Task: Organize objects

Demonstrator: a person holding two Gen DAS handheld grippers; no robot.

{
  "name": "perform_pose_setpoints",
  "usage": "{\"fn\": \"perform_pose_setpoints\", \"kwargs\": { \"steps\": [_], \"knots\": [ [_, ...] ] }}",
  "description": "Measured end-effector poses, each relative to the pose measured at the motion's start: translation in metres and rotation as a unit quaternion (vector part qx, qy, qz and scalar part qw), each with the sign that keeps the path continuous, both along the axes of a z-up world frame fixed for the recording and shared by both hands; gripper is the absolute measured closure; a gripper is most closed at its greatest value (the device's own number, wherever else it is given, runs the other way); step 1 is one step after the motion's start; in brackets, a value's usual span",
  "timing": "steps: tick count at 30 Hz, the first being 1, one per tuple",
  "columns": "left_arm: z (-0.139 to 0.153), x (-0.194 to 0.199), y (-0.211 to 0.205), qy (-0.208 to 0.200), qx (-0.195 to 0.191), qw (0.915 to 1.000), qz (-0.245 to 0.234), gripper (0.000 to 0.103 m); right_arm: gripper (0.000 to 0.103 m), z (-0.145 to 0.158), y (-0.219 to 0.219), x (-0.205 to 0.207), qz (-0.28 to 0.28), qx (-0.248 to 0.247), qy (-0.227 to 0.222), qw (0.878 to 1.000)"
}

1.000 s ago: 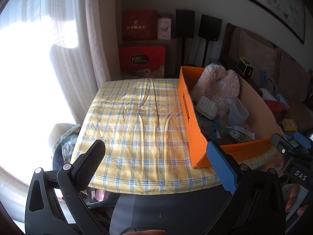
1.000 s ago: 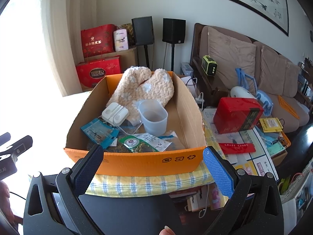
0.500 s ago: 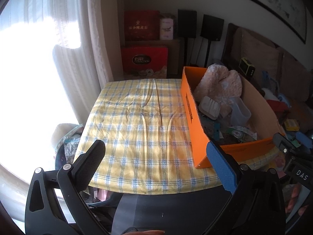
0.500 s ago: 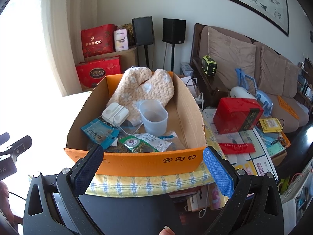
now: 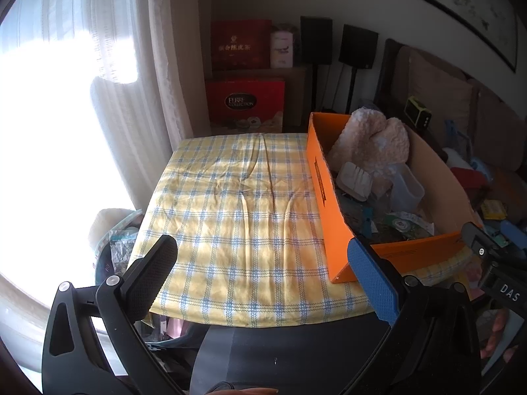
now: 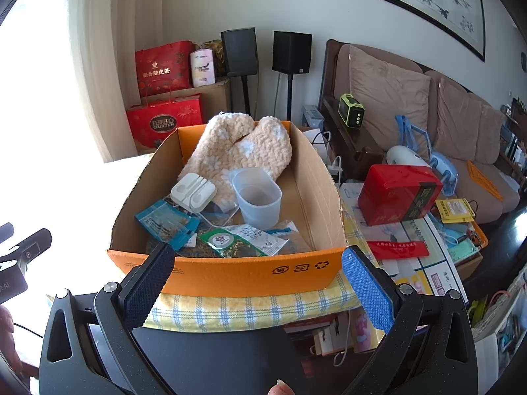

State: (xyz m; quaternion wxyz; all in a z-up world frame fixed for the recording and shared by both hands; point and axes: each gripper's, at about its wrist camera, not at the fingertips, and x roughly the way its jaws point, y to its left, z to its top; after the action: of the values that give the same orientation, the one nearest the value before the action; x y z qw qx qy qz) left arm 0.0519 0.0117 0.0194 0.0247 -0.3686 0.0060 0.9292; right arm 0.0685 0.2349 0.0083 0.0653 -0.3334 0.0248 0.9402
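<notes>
**Both claws apart before a filled box**

Left claw and right claw: spread wide, gripping nothing. Just ahead of the right claw, on the checked-cloth bench: orange cardboard box holding fluffy peach knitted mittens, clear plastic cup, white cable holder, foil snack packets. Fits unpacking or a finished pack-away alike; next move unsettled.

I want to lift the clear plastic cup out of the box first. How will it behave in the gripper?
The cup looks thin-walled and empty, so probably light and a bit squashy under a hard squeeze. Its smooth sides taper, so it may slip. It stands upright against the fuzzy slippers, so a push would likely tip it.
</notes>
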Motion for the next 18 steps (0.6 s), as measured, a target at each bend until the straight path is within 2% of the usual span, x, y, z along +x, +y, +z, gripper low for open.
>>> {"fn": "perform_pose_setpoints", "kwargs": {
  "steps": [18],
  "knots": [
    [0.0000,0.0005,0.0013,0.001,-0.004,1.0000,-0.002,0.000,0.000,0.0012,0.0009,0.0001,-0.001,0.001,0.001,1.000]
  ]
}}
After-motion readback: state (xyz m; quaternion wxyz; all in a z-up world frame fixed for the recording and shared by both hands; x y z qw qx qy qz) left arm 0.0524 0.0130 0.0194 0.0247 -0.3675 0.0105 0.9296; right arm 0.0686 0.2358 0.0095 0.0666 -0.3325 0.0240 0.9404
